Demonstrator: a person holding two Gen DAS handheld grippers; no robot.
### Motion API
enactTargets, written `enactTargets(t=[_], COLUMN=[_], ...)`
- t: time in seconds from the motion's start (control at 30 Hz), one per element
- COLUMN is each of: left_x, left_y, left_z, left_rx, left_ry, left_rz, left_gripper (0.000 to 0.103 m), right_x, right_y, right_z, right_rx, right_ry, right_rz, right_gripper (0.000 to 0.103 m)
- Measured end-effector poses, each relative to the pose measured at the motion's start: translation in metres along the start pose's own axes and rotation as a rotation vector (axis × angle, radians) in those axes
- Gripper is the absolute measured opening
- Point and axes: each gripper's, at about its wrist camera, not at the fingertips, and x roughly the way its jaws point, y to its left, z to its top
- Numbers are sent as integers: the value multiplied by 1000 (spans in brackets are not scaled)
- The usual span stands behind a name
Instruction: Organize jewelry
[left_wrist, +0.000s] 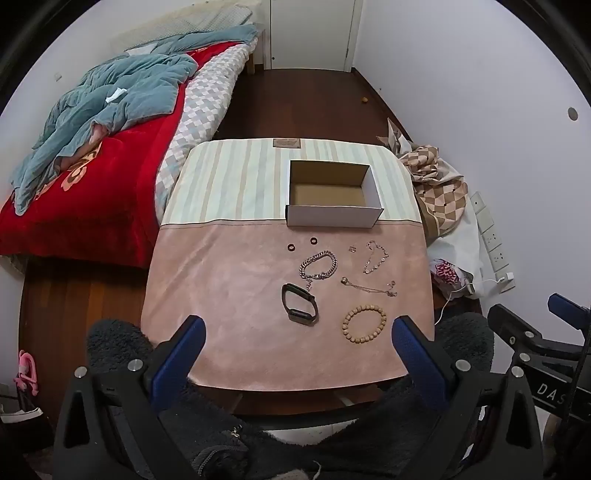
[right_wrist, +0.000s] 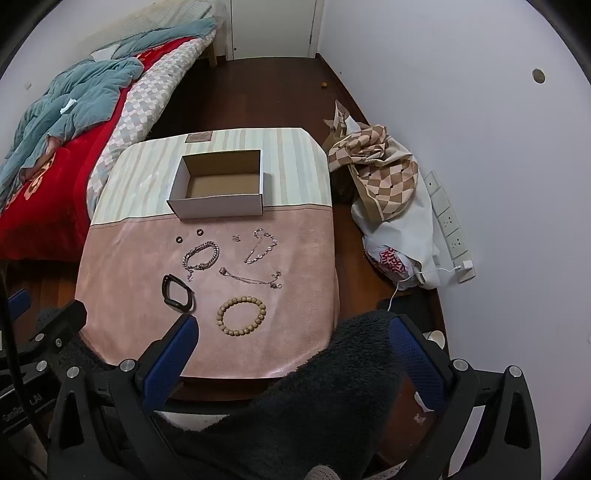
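Observation:
An empty white cardboard box (left_wrist: 334, 214) (right_wrist: 218, 206) stands on the striped far half of the table. In front of it on the pink cloth lie two small dark rings (left_wrist: 291, 246) (right_wrist: 180, 239), a chunky silver chain bracelet (left_wrist: 318, 265) (right_wrist: 201, 255), a thin linked bracelet (left_wrist: 376, 255) (right_wrist: 261, 245), a fine necklace (left_wrist: 369, 286) (right_wrist: 251, 278), a tiny earring (left_wrist: 351, 249), a black band (left_wrist: 299, 304) (right_wrist: 177, 291) and a wooden bead bracelet (left_wrist: 364, 322) (right_wrist: 242, 316). My left gripper (left_wrist: 299, 328) and right gripper (right_wrist: 293, 330) hover wide open above the near table edge, holding nothing.
A bed with a red blanket and teal quilt (left_wrist: 110, 122) stands left of the table. A checkered cloth bundle and plastic bag (right_wrist: 384, 184) lie on the floor to the right, by a wall power strip (right_wrist: 448, 229). A dark fuzzy garment (right_wrist: 314, 387) covers the foreground.

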Motion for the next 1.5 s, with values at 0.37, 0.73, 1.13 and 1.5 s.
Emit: enactTargets(t=[0.37,0.73,1.13,1.5], left_x=[-2,-3,-10,-10], left_y=[5,4,0,0], left_z=[1,3,3,1], left_rx=[3,7,14,14], left_ry=[-2,-8,-21,-24], left_rz=[7,13,28,29], left_gripper=[103,103,103,103], right_x=[3,2,1,0], right_y=[0,-3,2,2], right_z=[-3,-4,-7,-7], right_rx=[1,2,1,2], right_ry=[5,6,6,3], right_rz=[6,7,9,10], right_gripper=[103,103,103,103])
